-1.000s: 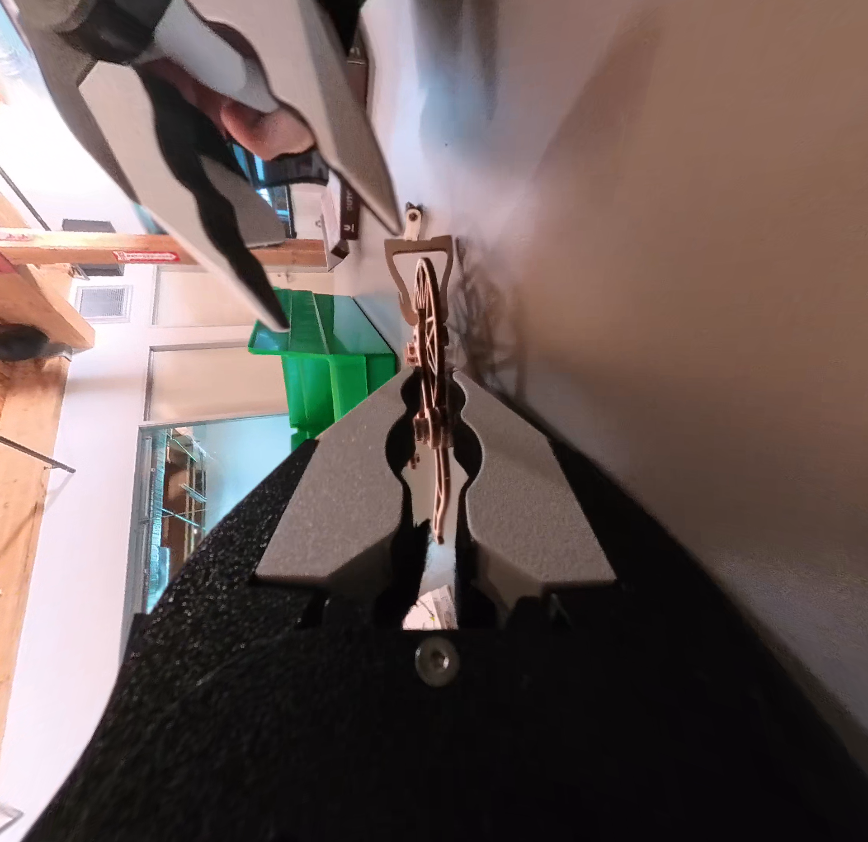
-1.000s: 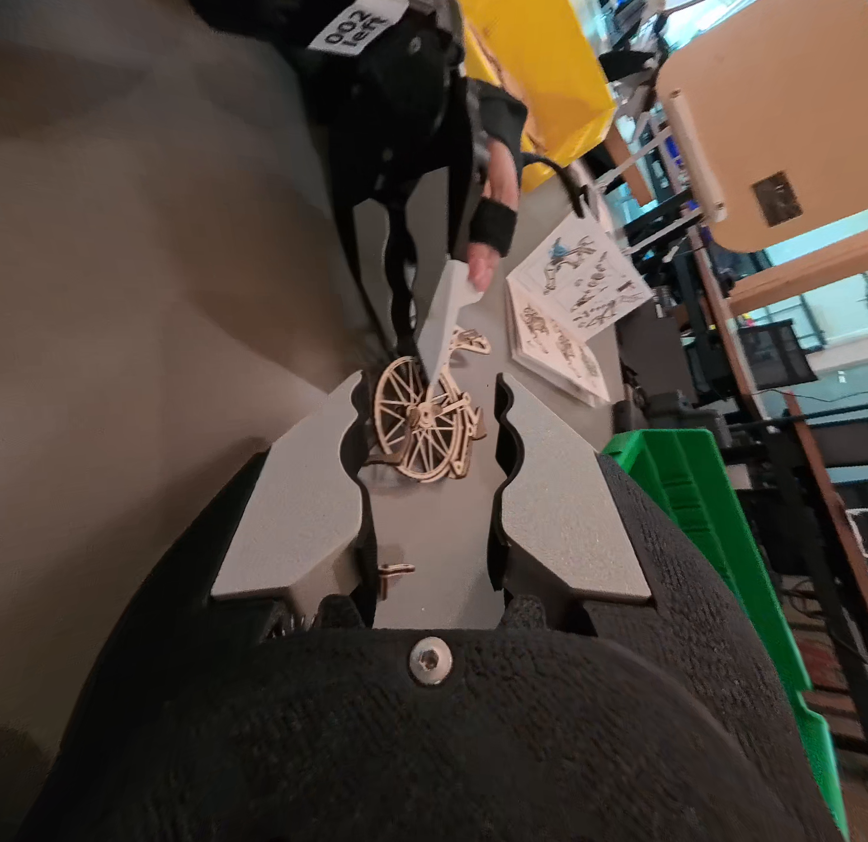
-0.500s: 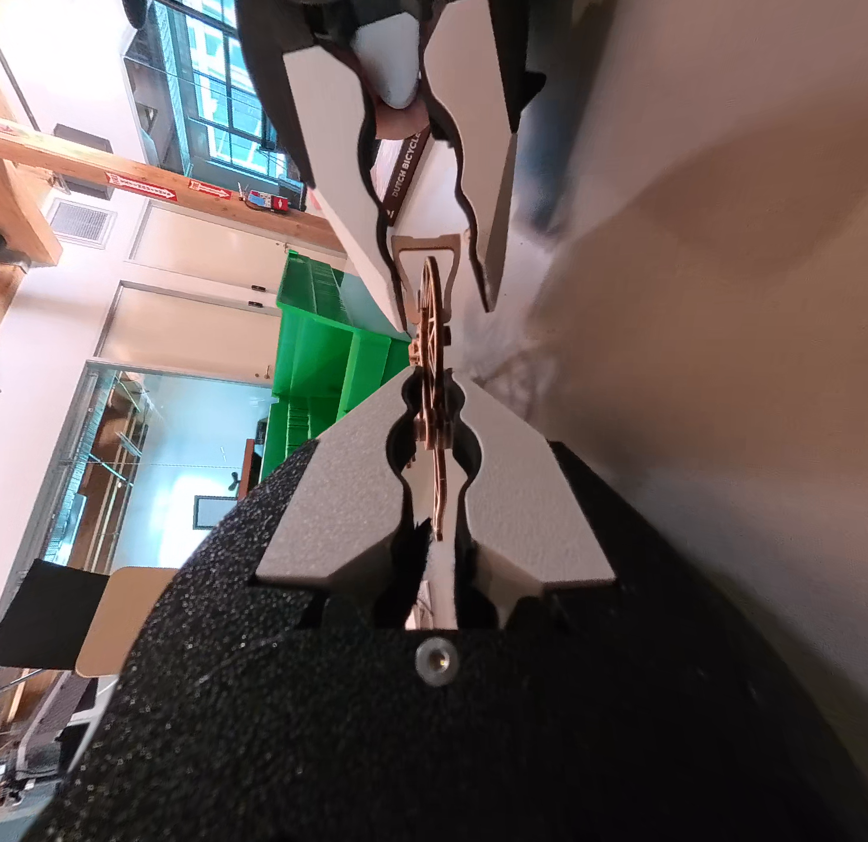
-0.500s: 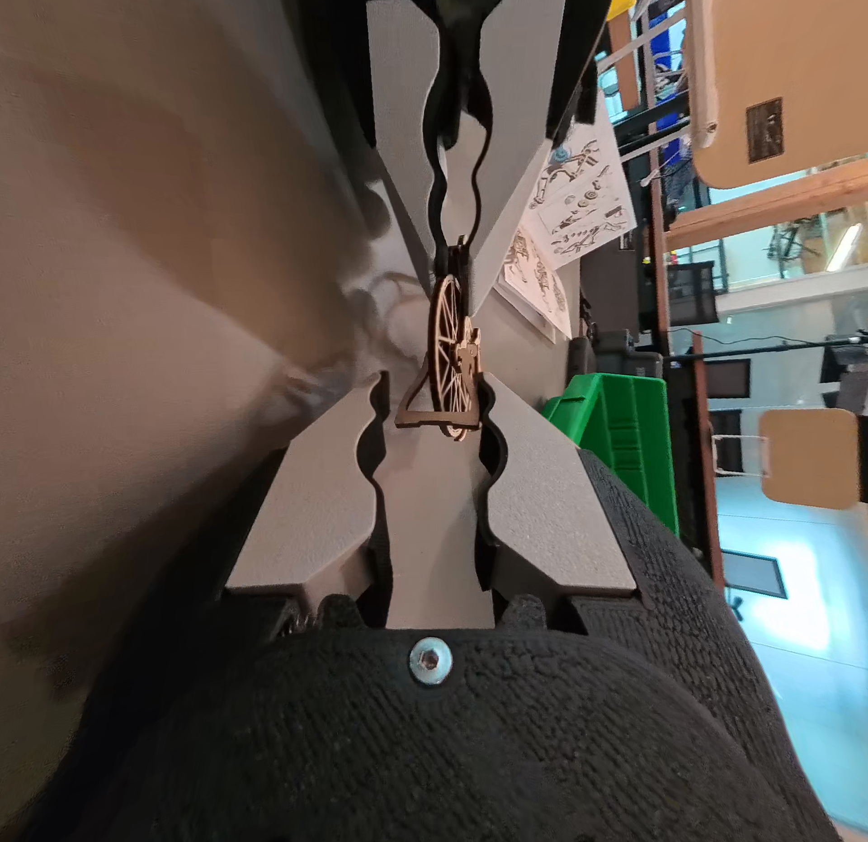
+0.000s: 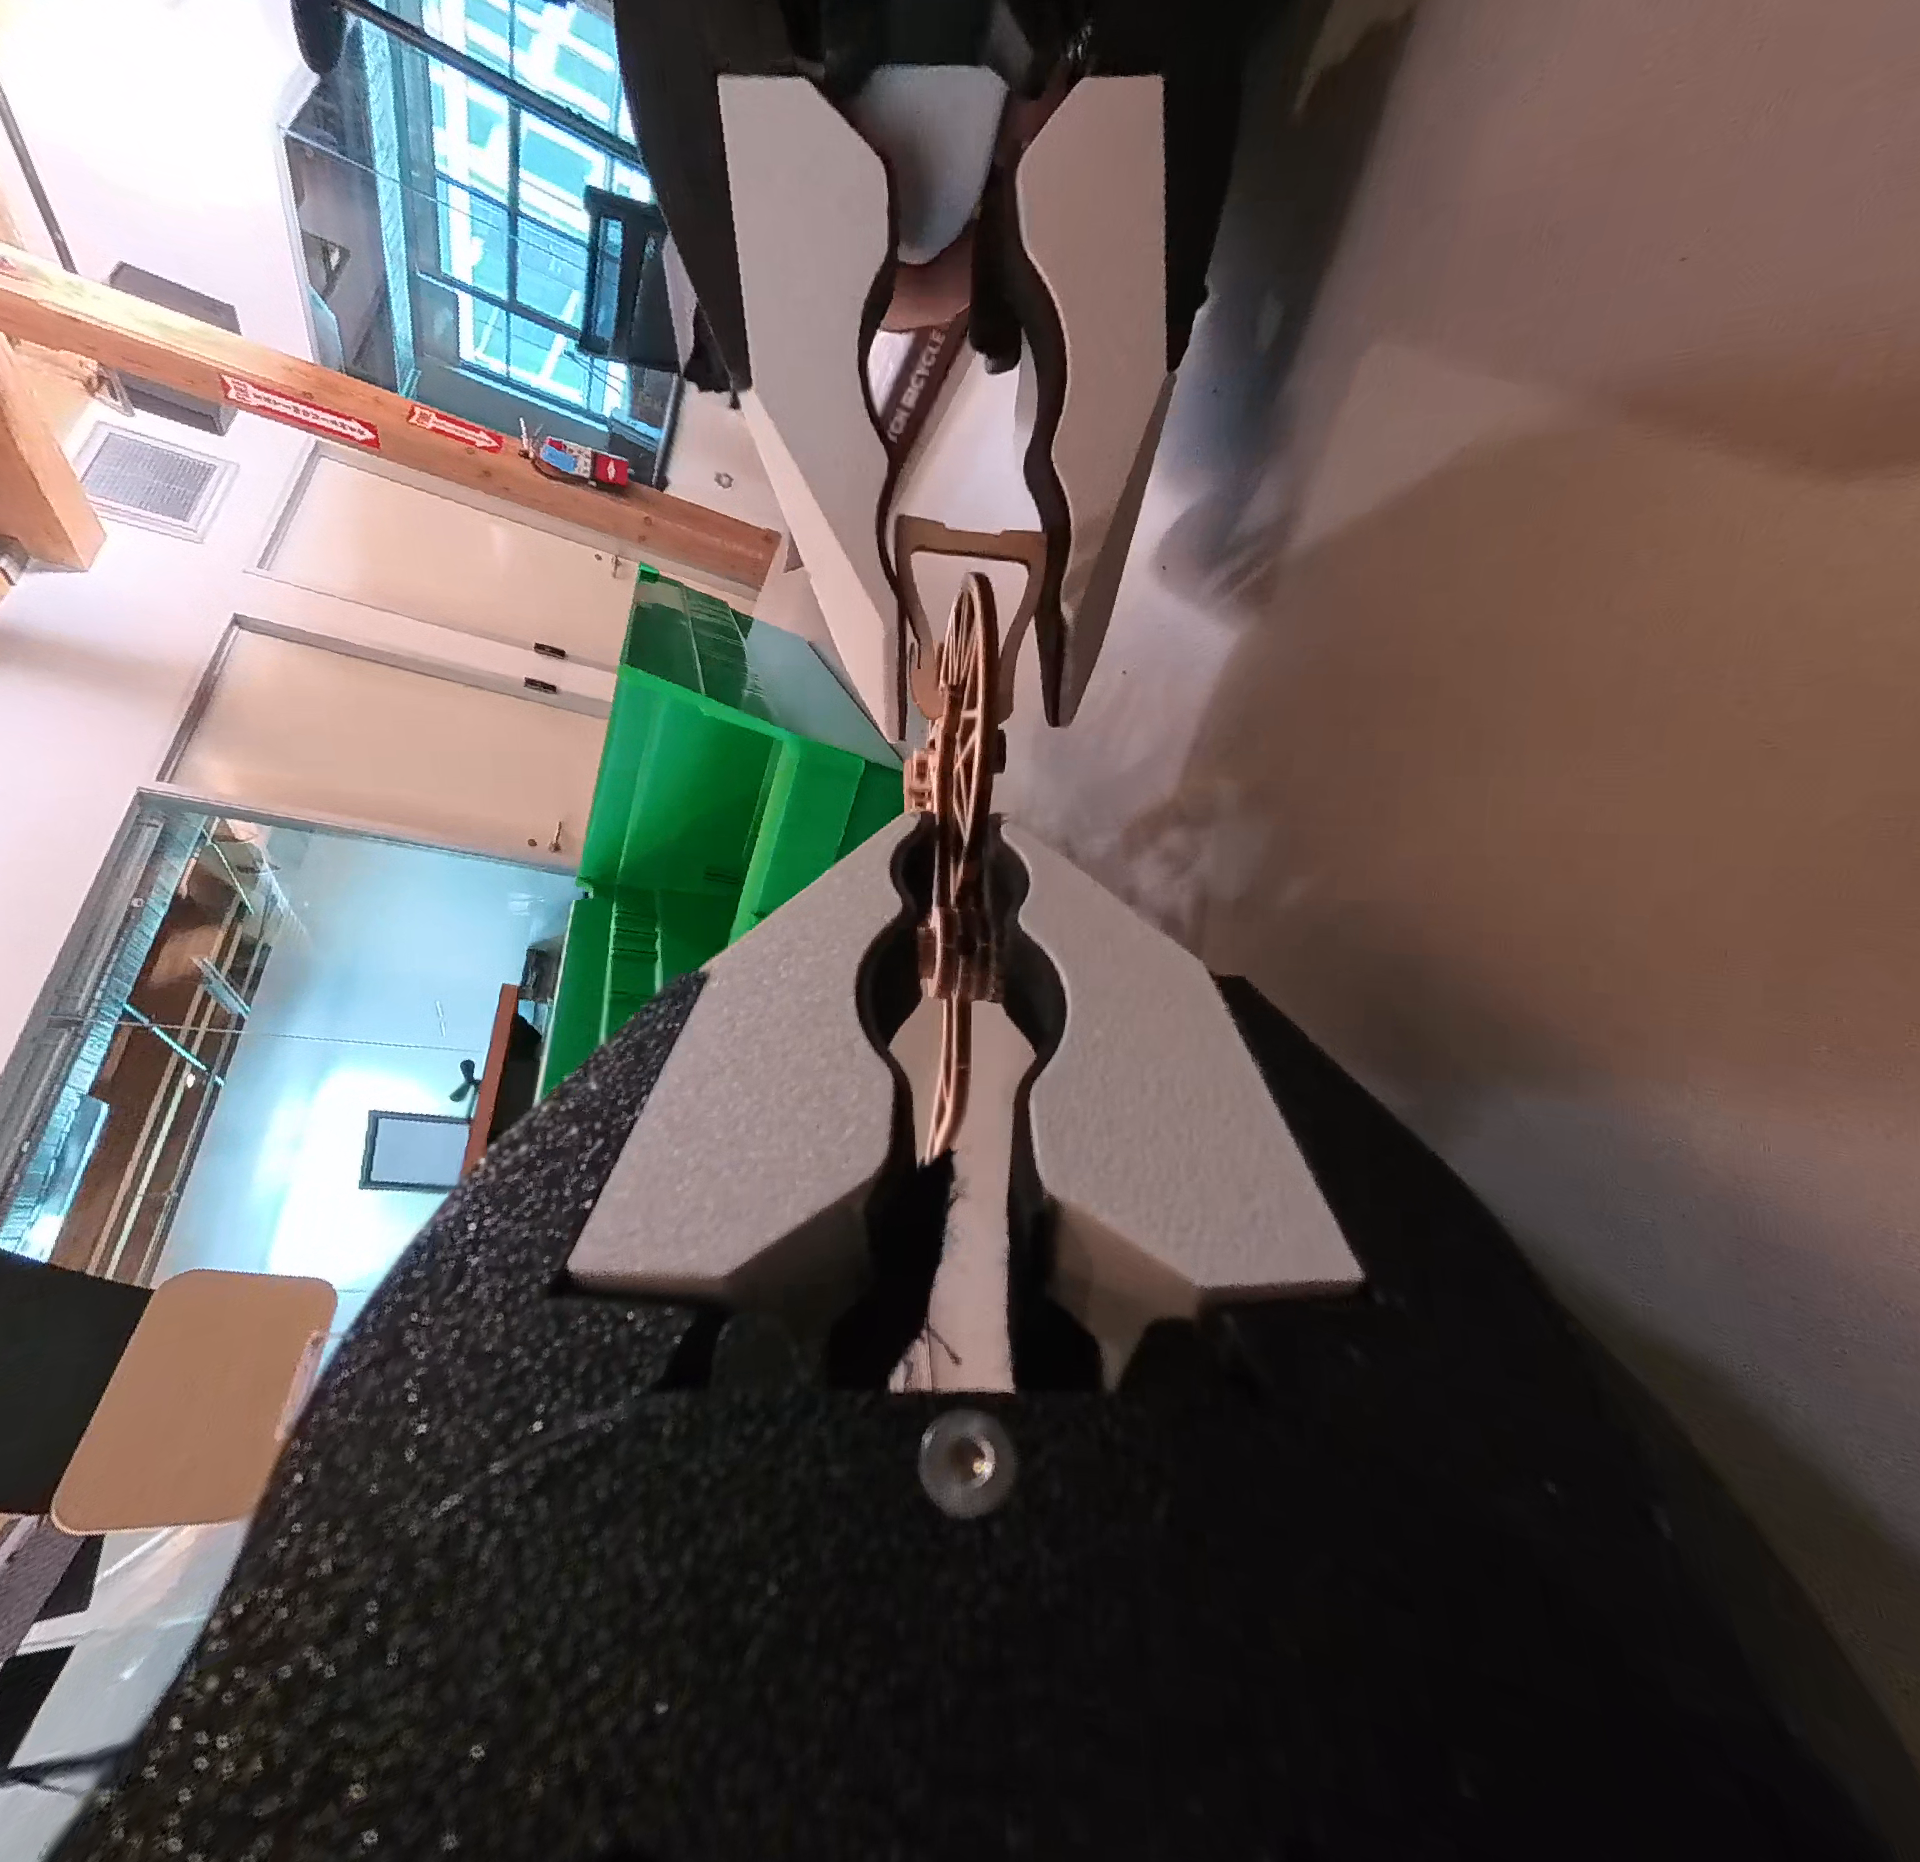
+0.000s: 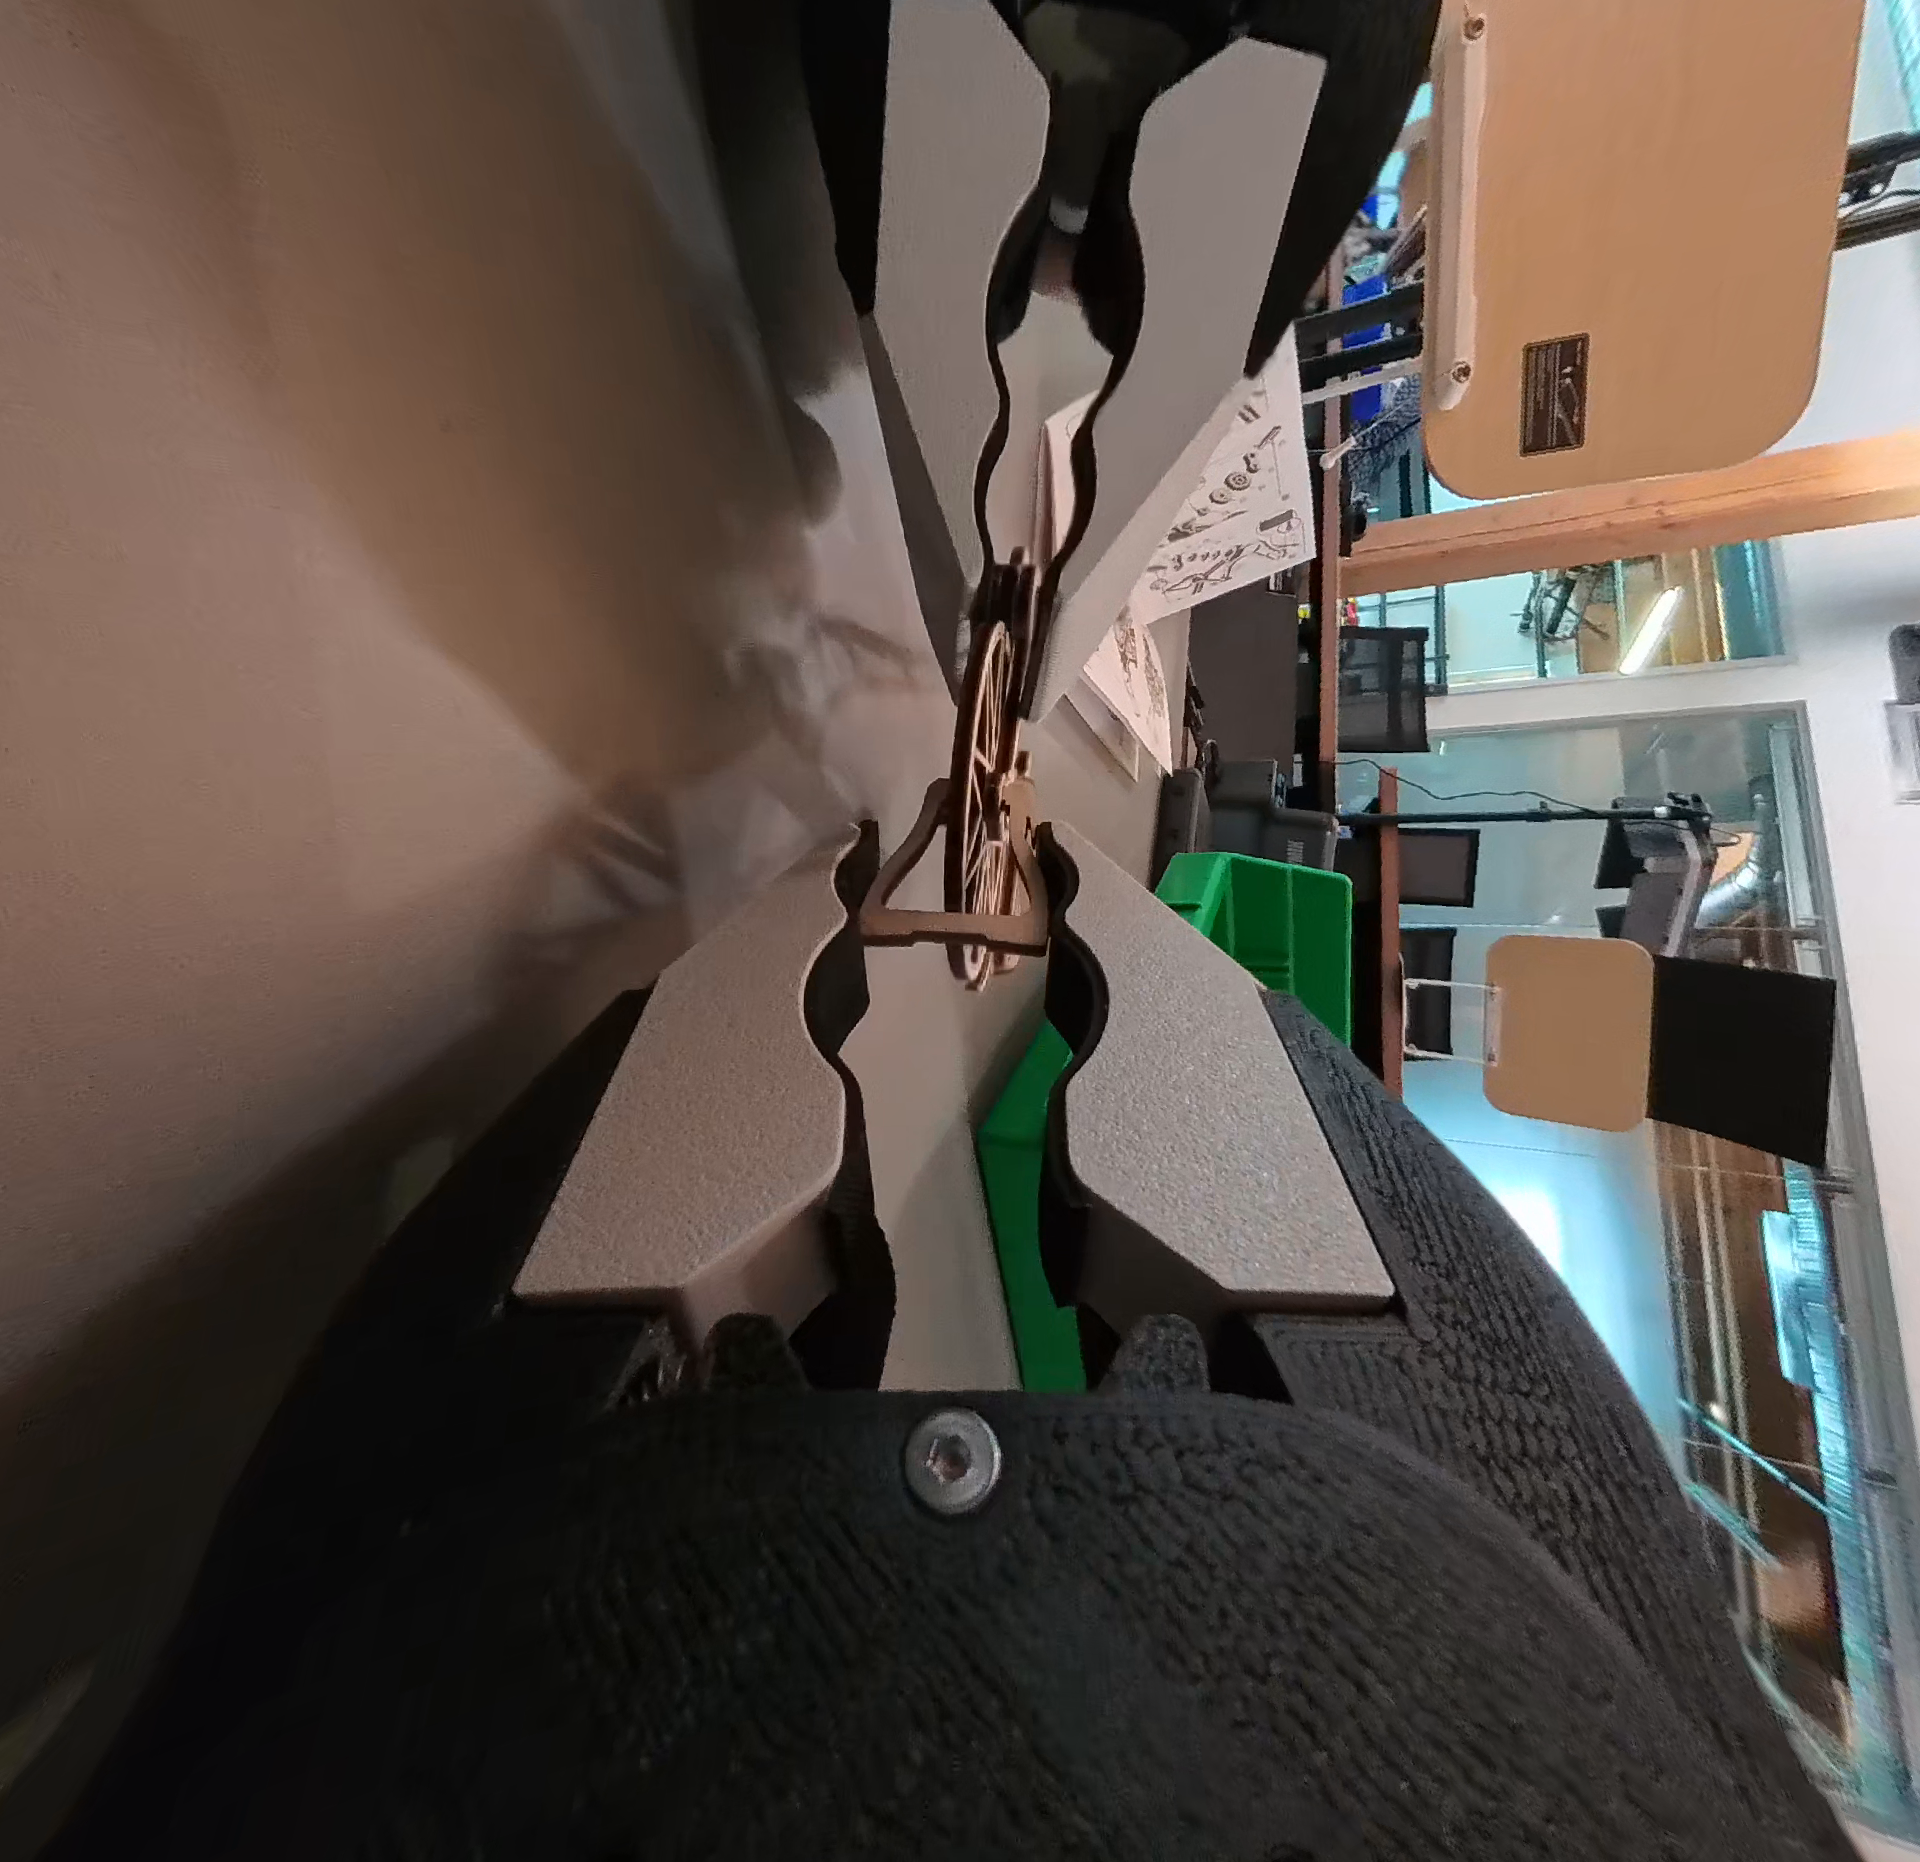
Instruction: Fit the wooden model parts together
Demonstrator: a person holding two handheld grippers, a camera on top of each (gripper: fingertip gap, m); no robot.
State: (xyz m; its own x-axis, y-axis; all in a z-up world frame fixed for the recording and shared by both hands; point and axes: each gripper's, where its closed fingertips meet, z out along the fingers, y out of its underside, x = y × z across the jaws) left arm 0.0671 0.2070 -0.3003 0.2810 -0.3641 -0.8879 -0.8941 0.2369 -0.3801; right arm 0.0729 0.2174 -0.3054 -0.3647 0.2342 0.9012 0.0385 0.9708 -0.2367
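Both pairs of jaws meet nose to nose over the grey table (image 5: 1558,877), sharing one wooden model between them.

Largest first: the left gripper (image 5: 961,836) is clamped on the spoked wooden wheel (image 5: 961,877), which stands edge-on between its grey fingers (image 5: 779,1085) and pokes out ahead of the tips. Facing it, the right gripper (image 6: 951,856) stands apart around the dark wooden fork piece (image 6: 940,913), whose crossbar spans the gap and touches both of its fingers (image 6: 1195,1137); whether they press it I cannot tell. That fork straddles the wheel's far rim. A green bin (image 5: 707,794) sits beyond the table edge, and printed instruction sheets (image 6: 1226,503) lie behind the left gripper.
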